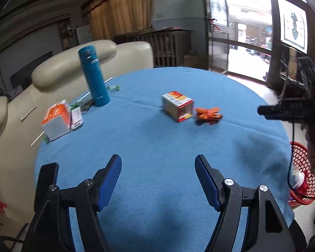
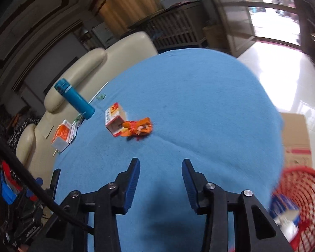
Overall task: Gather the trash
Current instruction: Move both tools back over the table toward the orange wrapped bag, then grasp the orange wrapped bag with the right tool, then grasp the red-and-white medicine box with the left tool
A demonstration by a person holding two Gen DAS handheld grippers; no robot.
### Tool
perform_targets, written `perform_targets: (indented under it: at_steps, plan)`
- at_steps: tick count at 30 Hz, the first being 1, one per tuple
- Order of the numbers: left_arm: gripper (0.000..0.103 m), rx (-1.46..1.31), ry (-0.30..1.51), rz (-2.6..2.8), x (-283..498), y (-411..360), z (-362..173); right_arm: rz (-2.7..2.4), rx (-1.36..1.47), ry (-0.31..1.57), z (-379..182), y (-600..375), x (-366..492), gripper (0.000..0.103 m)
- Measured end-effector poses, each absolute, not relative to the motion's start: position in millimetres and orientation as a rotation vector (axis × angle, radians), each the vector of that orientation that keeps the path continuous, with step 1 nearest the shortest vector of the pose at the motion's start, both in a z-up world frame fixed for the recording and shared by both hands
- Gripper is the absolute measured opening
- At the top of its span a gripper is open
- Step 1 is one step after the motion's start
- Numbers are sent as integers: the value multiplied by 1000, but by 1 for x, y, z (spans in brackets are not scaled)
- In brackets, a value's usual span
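Note:
On the round table with a blue cloth (image 1: pixel 157 138) lie a small open orange-and-white carton (image 1: pixel 177 105) and a crumpled orange wrapper (image 1: pixel 209 115) just right of it; both also show in the right wrist view, carton (image 2: pixel 115 119) and wrapper (image 2: pixel 139 128). My left gripper (image 1: pixel 158 162) is open and empty above the near part of the cloth. My right gripper (image 2: pixel 160 166) is open and empty, short of the wrapper. A red mesh basket (image 2: pixel 300 191) at the table's right edge holds a blue-and-white box (image 2: pixel 283 208).
A teal flask (image 1: pixel 93 75) stands at the far left of the table. An orange-white box (image 1: pixel 56 119), a white packet and a thin straw lie at the left edge. Cream sofa (image 1: pixel 84 61) behind. Cardboard box (image 2: pixel 296 134) on the floor at right.

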State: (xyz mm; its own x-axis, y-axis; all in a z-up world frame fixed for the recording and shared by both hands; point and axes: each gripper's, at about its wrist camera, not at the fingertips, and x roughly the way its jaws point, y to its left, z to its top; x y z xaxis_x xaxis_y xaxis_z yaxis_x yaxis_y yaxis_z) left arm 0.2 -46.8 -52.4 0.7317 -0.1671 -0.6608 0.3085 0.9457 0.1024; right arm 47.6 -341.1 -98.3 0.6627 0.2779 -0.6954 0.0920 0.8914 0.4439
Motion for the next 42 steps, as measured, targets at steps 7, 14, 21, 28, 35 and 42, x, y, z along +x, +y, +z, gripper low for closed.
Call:
perform_targets:
  at_steps: [7, 14, 21, 28, 35, 42]
  plan:
    - [73, 226, 739, -207, 9, -30, -56, 263, 437, 909, -129, -316, 160, 44]
    - [73, 155, 792, -219, 35, -17, -45, 419, 316, 1014, -160, -293, 207, 47]
    - [74, 145, 836, -294, 112, -55, -27, 393, 129, 1002, -157, -275, 183, 62]
    - [75, 149, 976, -305, 198, -128, -44, 292, 107, 943, -156, -280, 159, 35]
    - [75, 230, 1028, -162, 236, -181, -83, 223, 251, 876, -135, -324, 58, 33]
    - [75, 229, 1069, -125, 238, -189, -105, 89, 347, 811, -123, -358, -38, 33]
